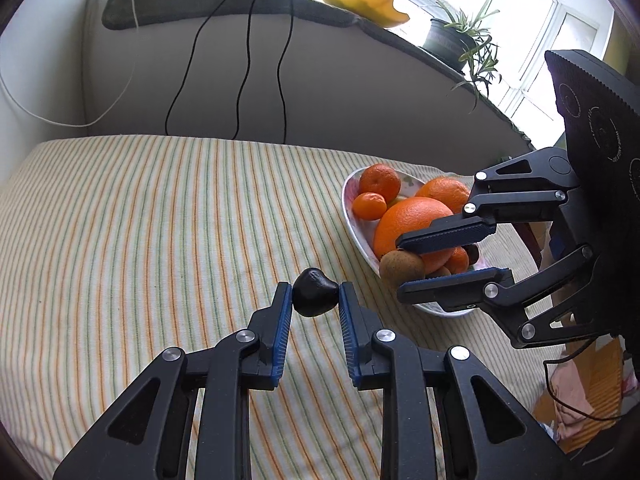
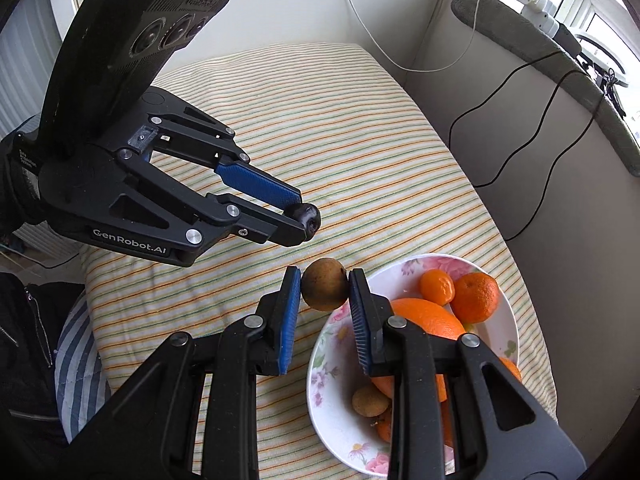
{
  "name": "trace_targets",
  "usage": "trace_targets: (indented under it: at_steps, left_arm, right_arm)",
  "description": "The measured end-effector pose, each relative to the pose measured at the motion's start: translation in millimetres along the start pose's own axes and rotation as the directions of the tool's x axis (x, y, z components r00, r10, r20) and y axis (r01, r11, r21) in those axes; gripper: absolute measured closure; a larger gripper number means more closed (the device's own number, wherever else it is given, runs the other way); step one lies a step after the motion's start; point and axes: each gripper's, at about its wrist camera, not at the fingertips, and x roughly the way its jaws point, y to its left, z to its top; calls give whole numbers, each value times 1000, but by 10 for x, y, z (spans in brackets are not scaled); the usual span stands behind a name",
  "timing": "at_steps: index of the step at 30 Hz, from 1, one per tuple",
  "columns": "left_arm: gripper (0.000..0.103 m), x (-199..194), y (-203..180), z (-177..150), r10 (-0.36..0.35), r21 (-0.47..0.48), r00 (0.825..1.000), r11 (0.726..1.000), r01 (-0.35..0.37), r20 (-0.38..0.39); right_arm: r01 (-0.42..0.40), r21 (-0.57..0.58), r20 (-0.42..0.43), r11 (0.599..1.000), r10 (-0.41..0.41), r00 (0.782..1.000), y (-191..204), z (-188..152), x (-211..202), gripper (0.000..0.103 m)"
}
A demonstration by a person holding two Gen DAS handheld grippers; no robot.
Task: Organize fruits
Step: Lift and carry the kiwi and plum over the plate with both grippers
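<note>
My left gripper [image 1: 315,294] is shut on a small dark fruit [image 1: 314,291], held above the striped cloth; in the right wrist view the same left gripper [image 2: 306,216] pinches that dark fruit [image 2: 309,216] at its tips. My right gripper [image 2: 324,290] is shut on a brown kiwi [image 2: 325,289], lifted over the near-left rim of the floral bowl [image 2: 412,266]. In the left wrist view the right gripper [image 1: 404,266] holds the kiwi [image 1: 401,268] just over the bowl [image 1: 349,196]. The bowl holds large oranges [image 1: 412,222], tangerines [image 2: 476,296] and another small brown fruit [image 2: 370,400].
A striped cloth [image 1: 160,220] covers the table. Black cables [image 1: 244,80] hang down the wall behind. A potted plant [image 1: 456,36] and a yellow dish [image 1: 364,2] stand on the sill. A person's dark sleeve [image 2: 24,320] shows at the left.
</note>
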Motion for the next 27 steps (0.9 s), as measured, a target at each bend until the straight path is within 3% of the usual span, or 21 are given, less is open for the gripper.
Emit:
trace_targets:
  at_steps: [12, 27]
  left_arm:
    - [81, 133, -539, 114, -44, 79, 999, 996, 45, -6]
    - [81, 330, -960, 45, -44, 177, 998, 983, 52, -51]
  right_arm:
    - [56, 133, 74, 990, -66, 995, -429, -397, -521, 77]
    - [55, 275, 105, 960, -87, 991, -1024, -666, -517, 77]
